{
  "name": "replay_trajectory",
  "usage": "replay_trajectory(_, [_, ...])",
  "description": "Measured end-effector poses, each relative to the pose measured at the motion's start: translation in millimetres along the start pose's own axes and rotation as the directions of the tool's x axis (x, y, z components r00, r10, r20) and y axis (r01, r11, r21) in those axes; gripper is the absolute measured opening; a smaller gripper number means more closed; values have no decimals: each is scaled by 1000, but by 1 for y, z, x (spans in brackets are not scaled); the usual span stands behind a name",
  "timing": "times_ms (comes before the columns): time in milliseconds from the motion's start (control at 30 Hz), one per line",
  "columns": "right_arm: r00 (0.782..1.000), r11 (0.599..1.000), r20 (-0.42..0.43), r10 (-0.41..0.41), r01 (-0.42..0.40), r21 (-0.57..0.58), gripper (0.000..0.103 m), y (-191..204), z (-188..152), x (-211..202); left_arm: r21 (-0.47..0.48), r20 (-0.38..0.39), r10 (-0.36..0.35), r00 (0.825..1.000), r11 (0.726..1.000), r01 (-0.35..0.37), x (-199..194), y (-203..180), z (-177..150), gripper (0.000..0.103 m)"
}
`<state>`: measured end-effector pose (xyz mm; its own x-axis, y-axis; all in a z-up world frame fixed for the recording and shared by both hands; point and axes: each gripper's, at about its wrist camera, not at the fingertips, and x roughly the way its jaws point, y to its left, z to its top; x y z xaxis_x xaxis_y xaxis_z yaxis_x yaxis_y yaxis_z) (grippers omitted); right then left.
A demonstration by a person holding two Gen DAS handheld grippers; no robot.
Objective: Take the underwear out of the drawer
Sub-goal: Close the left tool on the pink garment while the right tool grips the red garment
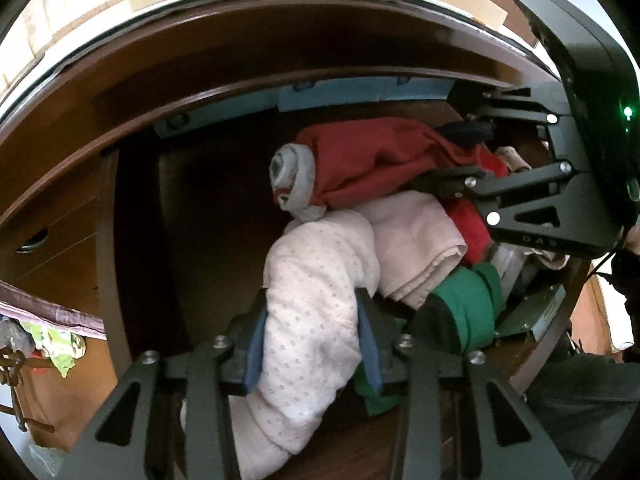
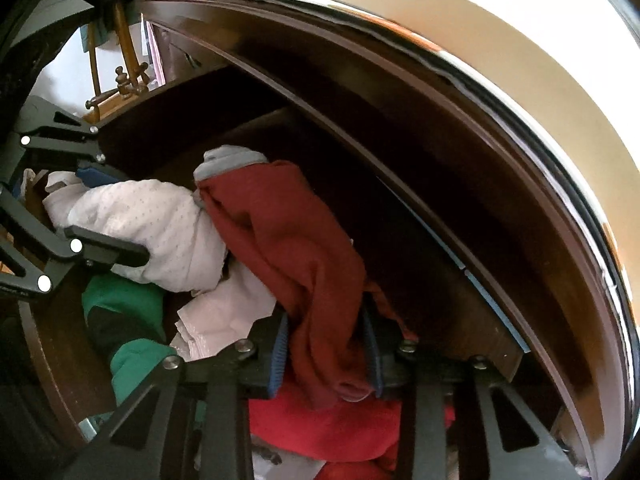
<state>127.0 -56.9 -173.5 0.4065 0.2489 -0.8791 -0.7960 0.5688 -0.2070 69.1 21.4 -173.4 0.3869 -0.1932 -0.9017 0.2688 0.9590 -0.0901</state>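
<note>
The left gripper [image 1: 312,340] is pinching a pale pink dotted garment [image 1: 316,280] between its blue pads [image 1: 256,354], the cloth bulging out above and below the jaws. The right gripper [image 2: 326,354] is clamping a dark red garment [image 2: 296,248] the same way, its ribbed blue pads pressing into the fabric from both sides. Both pieces of underwear are lying inside the open wooden drawer [image 1: 192,216], side by side and touching, the dotted one to the left of the red one. A grey waistband [image 1: 294,178] is showing at the far end of the red garment. Just beside them a plain pink cloth [image 1: 416,240], a green and black piece [image 1: 468,300] and a brighter red cloth [image 2: 332,424] are crowding the near right part of the drawer.
</note>
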Motion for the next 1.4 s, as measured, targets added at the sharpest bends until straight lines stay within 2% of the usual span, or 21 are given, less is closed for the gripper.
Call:
replay_trajectory(133, [1000, 1000, -1, -5, 5, -14, 31, 4, 1, 0, -8, 15, -1, 1000, 1000, 1, 0, 1, 0, 35])
replay_trajectory(200, [1000, 1000, 11, -1, 1, -11, 29, -6, -10, -12, -5, 29, 2, 1000, 1000, -2, -1, 1, -1, 34])
replay_trajectory(500, [996, 996, 65, 59, -63, 60, 28, -19, -21, -27, -23, 84, 8, 996, 1000, -6, -11, 4, -6, 31])
replay_trajectory(667, [993, 993, 103, 62, -72, 93, 27, -24, -32, -39, -42, 145, 3, 989, 999, 3, -21, 6, -8, 29])
replay_trajectory(967, [981, 984, 182, 64, -92, 151, 26, -24, -36, -51, -79, 231, 27, 973, 997, -9, -37, 10, -17, 28])
replay_trajectory(1400, [947, 968, 313, 78, -147, 204, 26, -42, -66, -76, -115, 343, 71, 937, 993, -33, -59, 5, -30, 28])
